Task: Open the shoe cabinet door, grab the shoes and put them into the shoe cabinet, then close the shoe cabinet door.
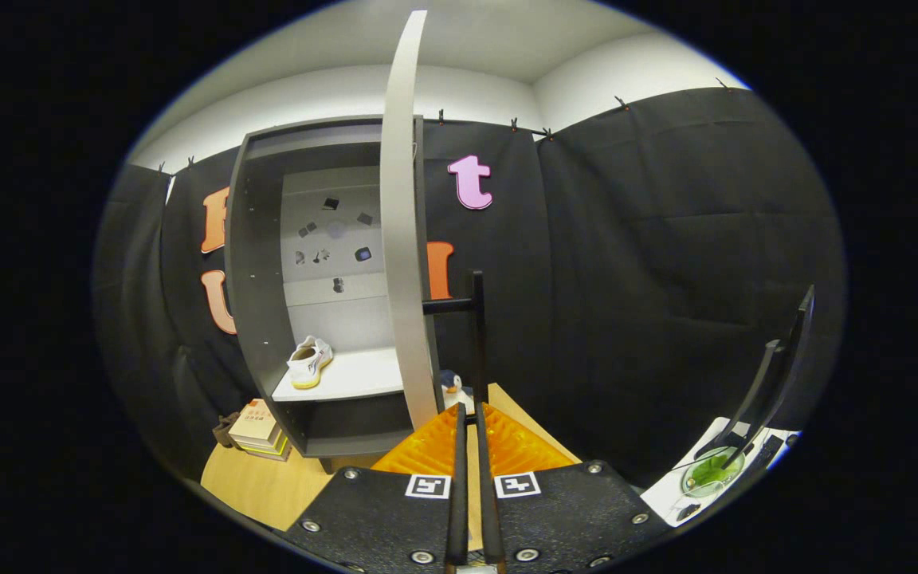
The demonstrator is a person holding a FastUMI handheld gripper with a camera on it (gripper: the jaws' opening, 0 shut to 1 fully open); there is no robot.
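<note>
With the cabinet door (405, 223) swung wide and seen edge-on, the shoe cabinet (323, 287) interior is exposed. Hand-held gripper (471, 414) sits low in front, fingers (460, 446) drawn close together with only a thin gap between them, nothing clamped in that gap. Just ahead of the fingertips stands the door's black handle (475, 319): an upright bar with a short horizontal stub joining it to the door edge. Fingers line up roughly under the bar; contact hard to judge from this angle, probably not gripping it.

One white shoe (310, 361) with a yellowish sole lies on the cabinet's white shelf (355, 376), toward the left wall, toe pointing out to the front. Small dark stickers or markers dot the cabinet's back panel, too small to identify.

Cabinet stands on a wooden desk (268, 478). Left of its base, a short stack of books (256, 430). Beyond the fingertips, right of the door's lower edge, a small blue and white figure (453, 386), partly hidden. Off to the right, well apart, a green glass dish (710, 472) on a white surface.
</note>
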